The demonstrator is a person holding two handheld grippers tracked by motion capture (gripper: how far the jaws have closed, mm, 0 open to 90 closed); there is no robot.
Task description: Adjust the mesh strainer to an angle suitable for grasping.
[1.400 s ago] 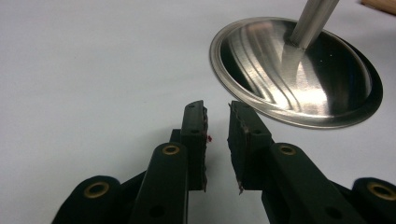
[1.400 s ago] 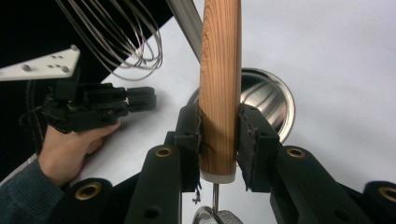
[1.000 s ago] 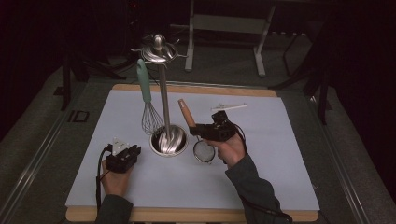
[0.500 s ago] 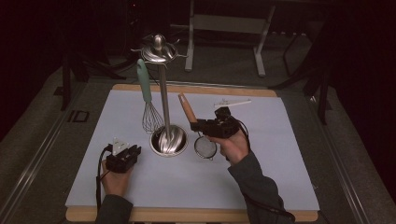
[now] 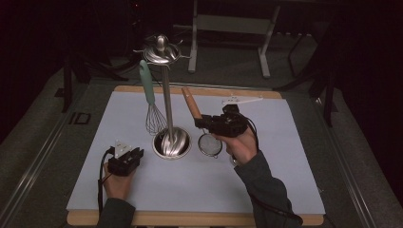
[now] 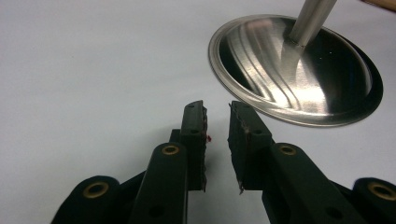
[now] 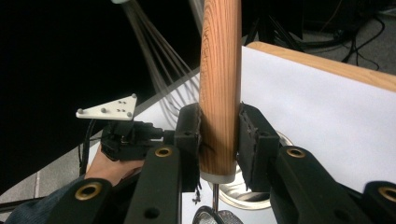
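A steel utensil stand rises from a round base [image 5: 171,142] [image 6: 299,74], with its pole [image 5: 166,95] reaching a hook crown. A whisk [image 5: 154,118] with a mint handle hangs from it. My right gripper [image 5: 199,122] [image 7: 219,135] is shut on the wooden handle [image 5: 191,105] [image 7: 219,84] of a small mesh strainer [image 5: 209,144], which is held tilted above the mat just right of the base. My left gripper [image 5: 134,154] [image 6: 217,121] rests on the mat left of the base, its jaws slightly apart with nothing between them.
A pale mat [image 5: 266,180] covers a wooden board. A white flat tool [image 5: 242,99] lies at the back right. In the right gripper view the whisk wires [image 7: 159,60] hang close behind the handle, with the left gripper [image 7: 123,135] farther off.
My right gripper has risen with the strainer, and its mesh bowl has come up off the mat. The left gripper has stayed put.
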